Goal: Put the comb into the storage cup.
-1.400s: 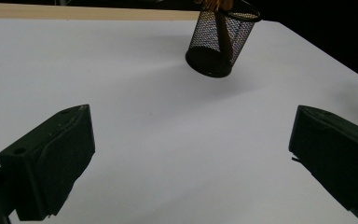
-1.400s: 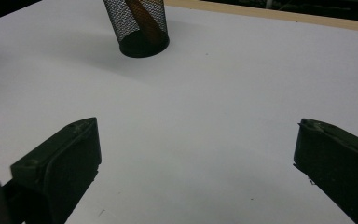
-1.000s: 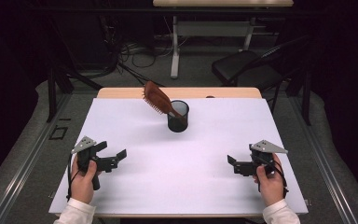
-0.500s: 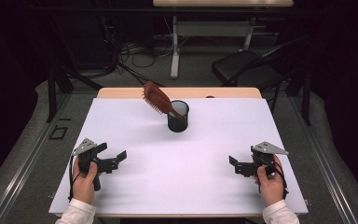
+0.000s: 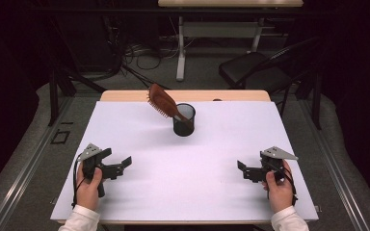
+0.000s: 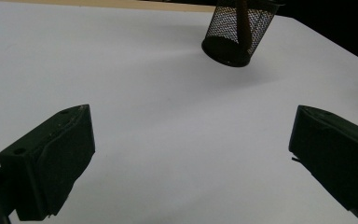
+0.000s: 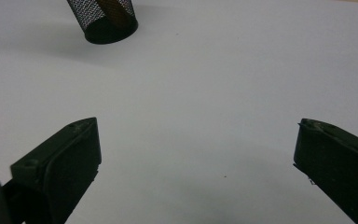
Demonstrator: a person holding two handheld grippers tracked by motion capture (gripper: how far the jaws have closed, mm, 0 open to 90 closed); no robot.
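A black mesh cup stands on the white table near its far middle. A brown hairbrush leans out of it toward the upper left, handle down inside the cup. My left gripper rests low at the table's near left, held in a hand, open and empty. Over at the near right, my right gripper is likewise open with nothing between its jaws. The cup lies ahead in the left gripper view, and the cup sits at the upper left in the right gripper view.
A tan wooden strip runs along the table's far edge. Behind it stand a dark chair, a desk leg and loose cables on the floor. White tabletop stretches between the two grippers.
Both hands have drifted slightly toward the near edge of the table. The cup and brush have not moved.
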